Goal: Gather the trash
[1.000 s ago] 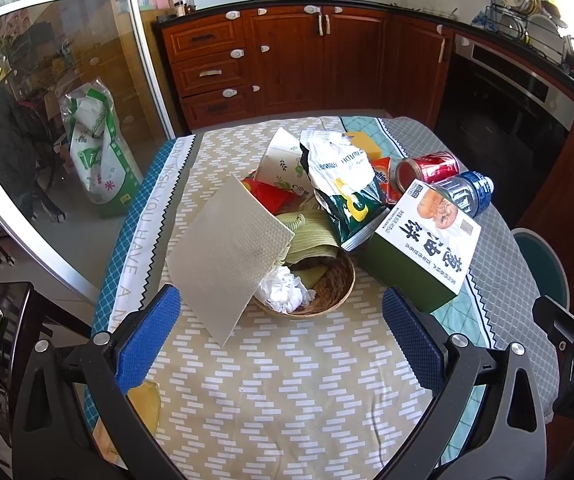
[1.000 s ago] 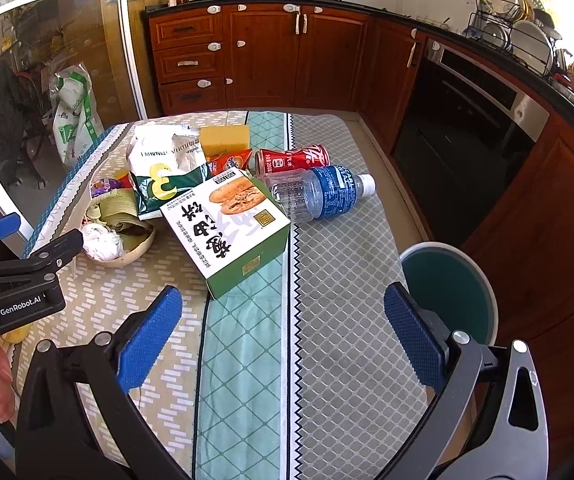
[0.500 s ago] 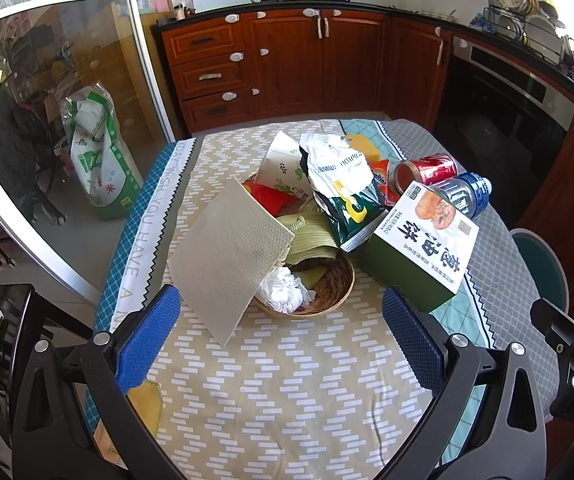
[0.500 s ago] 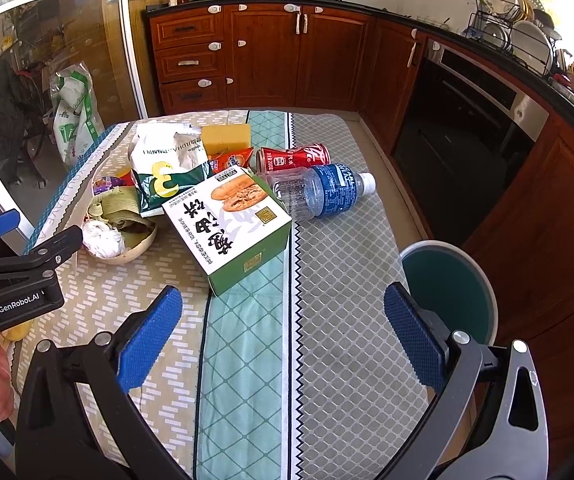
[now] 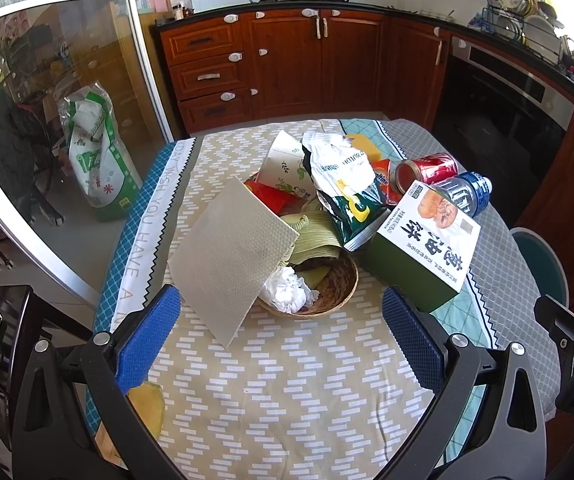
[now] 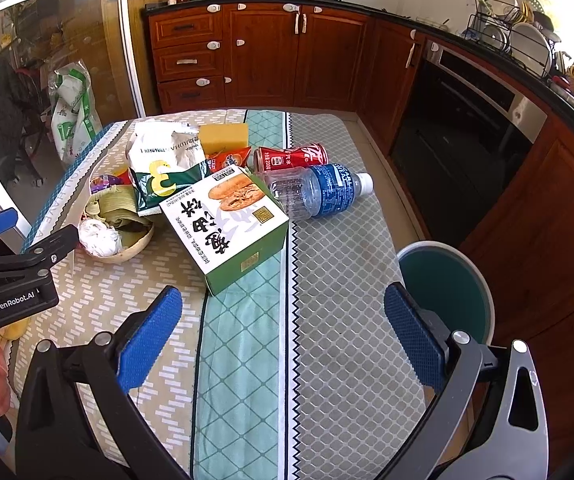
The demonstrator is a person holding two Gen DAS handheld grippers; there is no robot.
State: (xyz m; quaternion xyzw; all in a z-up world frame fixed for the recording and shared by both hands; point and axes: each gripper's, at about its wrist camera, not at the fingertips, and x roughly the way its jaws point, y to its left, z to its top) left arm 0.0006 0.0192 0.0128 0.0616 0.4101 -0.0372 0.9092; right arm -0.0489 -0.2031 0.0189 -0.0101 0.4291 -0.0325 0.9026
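Note:
Trash lies heaped on the table: a woven basket [image 5: 339,292] with husks and a crumpled white tissue [image 5: 289,290], a grey textured sheet [image 5: 231,256] leaning on it, a green-and-white snack bag [image 5: 343,184], a green food box [image 5: 427,248], a red can [image 5: 427,168] and a clear bottle [image 5: 467,196]. My left gripper [image 5: 283,344] hovers open just short of the basket, holding nothing. My right gripper [image 6: 283,336] is open and empty above the cloth, nearer than the box [image 6: 227,220], the bottle [image 6: 319,192] and the can [image 6: 291,156].
A teal round stool [image 6: 447,280] stands by the table's right edge. Brown cabinets [image 5: 287,60] and an oven [image 5: 507,104] ring the far side. A glass door [image 5: 47,120] with a green-white bag [image 5: 95,160] behind it is at left. A yellow scrap [image 5: 147,404] lies near the left fingers.
Both grippers have drifted only slightly; the heap sits a touch higher in the right wrist view. Neither gripper has taken hold of anything.

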